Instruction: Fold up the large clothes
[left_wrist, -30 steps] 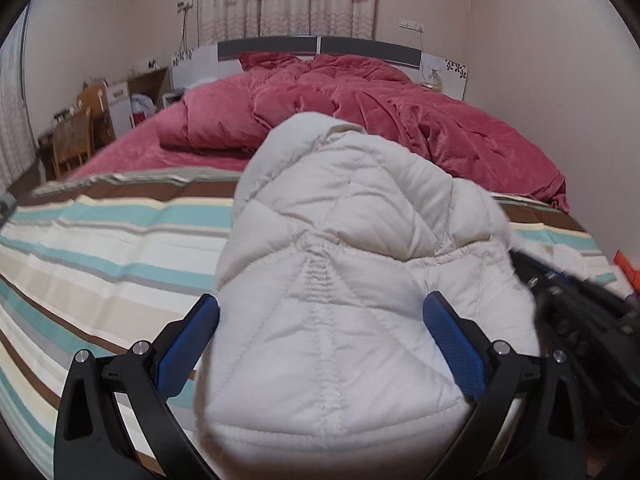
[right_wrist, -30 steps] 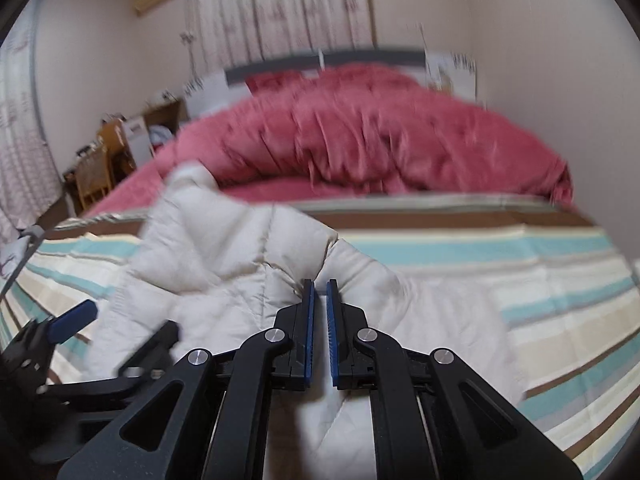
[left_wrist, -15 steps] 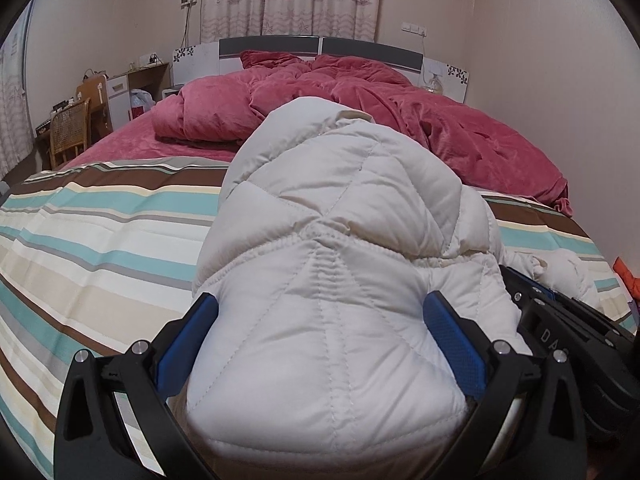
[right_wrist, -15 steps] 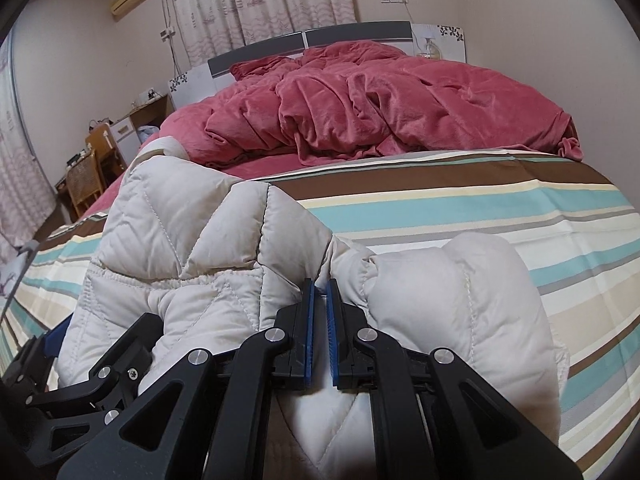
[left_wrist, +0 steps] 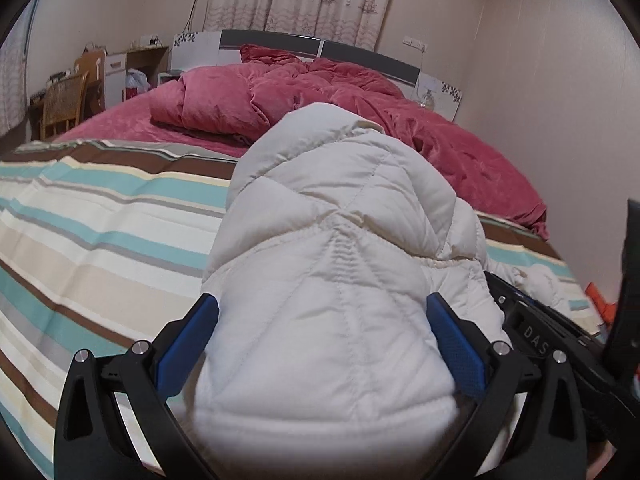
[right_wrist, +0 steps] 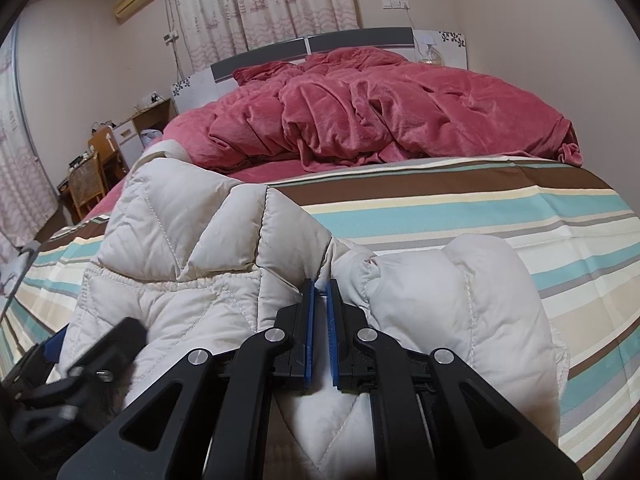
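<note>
On the striped bedspread [right_wrist: 460,208], the cream quilted down jacket [left_wrist: 332,280] bulges between the spread jaws of the left hand-held gripper [left_wrist: 322,332], running lengthwise toward the crimson duvet [right_wrist: 380,116]. The right hand-held gripper [right_wrist: 319,312], level and nearly closed, pinches a jacket fold.

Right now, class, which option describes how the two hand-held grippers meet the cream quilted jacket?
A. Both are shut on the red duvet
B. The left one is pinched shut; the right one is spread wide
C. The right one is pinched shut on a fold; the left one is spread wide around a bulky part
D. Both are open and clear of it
C: the right hand-held gripper has its blue pads nearly together on a fold of the jacket, while the left hand-held gripper straddles a thick bundle.
</note>
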